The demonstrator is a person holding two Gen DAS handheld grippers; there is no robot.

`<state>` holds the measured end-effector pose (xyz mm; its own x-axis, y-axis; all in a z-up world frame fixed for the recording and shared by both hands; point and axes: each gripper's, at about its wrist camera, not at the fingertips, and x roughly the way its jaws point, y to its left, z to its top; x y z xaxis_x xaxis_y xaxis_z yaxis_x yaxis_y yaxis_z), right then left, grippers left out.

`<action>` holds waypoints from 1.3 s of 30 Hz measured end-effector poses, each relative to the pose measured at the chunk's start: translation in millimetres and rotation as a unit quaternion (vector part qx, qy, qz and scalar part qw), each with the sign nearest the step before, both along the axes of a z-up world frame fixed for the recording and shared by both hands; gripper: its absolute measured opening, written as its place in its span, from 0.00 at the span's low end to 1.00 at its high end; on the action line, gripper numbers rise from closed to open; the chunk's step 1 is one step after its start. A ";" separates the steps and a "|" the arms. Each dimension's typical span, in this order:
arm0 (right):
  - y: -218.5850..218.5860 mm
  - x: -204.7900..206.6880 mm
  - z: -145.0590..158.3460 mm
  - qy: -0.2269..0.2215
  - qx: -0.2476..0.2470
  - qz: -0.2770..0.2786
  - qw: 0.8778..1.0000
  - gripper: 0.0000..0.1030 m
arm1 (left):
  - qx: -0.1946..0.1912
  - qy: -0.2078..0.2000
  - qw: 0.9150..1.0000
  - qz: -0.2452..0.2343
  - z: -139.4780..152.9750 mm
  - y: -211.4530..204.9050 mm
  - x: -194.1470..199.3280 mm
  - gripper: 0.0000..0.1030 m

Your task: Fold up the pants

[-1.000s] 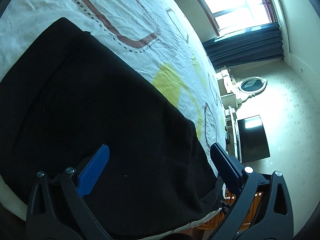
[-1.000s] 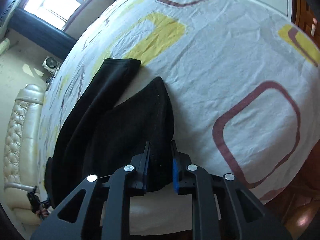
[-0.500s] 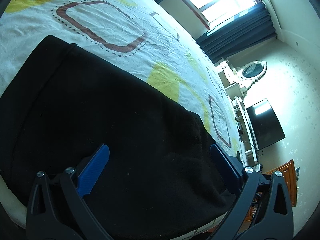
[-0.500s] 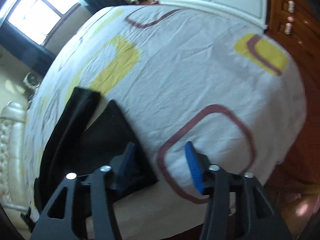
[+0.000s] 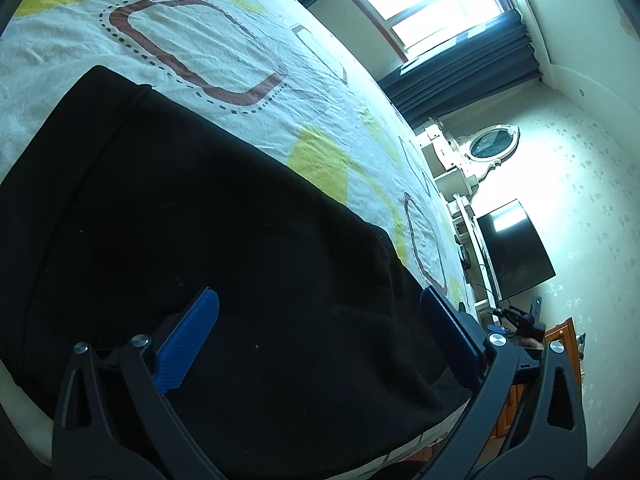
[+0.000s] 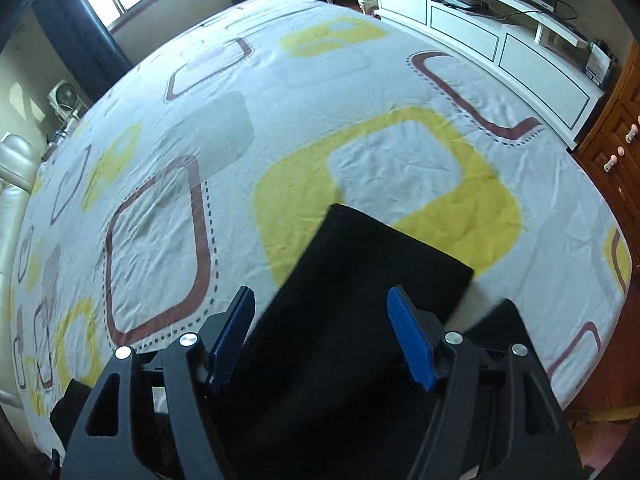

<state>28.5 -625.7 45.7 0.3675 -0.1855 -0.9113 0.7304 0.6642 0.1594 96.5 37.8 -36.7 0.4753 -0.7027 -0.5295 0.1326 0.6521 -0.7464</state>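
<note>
The black pants [image 5: 192, 240] are lying flat on the bed [image 5: 224, 40], over its patterned sheet near the near edge. The left gripper [image 5: 316, 336] is hovering above them with jaws wide apart, nothing clamped. The right gripper [image 6: 320, 336], jaws just opening, is standing apart over a pant leg [image 6: 372, 264], gripping nothing.

Pants [image 5: 200, 240] are plain black, on a white bedsheet [image 6: 360, 92] with yellow, maroon and grey rounded squares. Far-side curtains [image 5: 460, 76] navy, gripper pads [image 6: 410, 340] blue.
</note>
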 end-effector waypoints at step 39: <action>-18.6 -254.3 -44.0 -0.216 0.087 -0.145 0.962 0.12 | 0.026 -0.015 1.000 0.006 1.6 -6.2 -5.4 0.98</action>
<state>-225.9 -644.3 1.7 0.6748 -0.1952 -0.7117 0.7214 0.3781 0.5802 91.2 31.6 -35.1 0.4988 -0.6695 -0.5504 0.1463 0.6910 -0.7079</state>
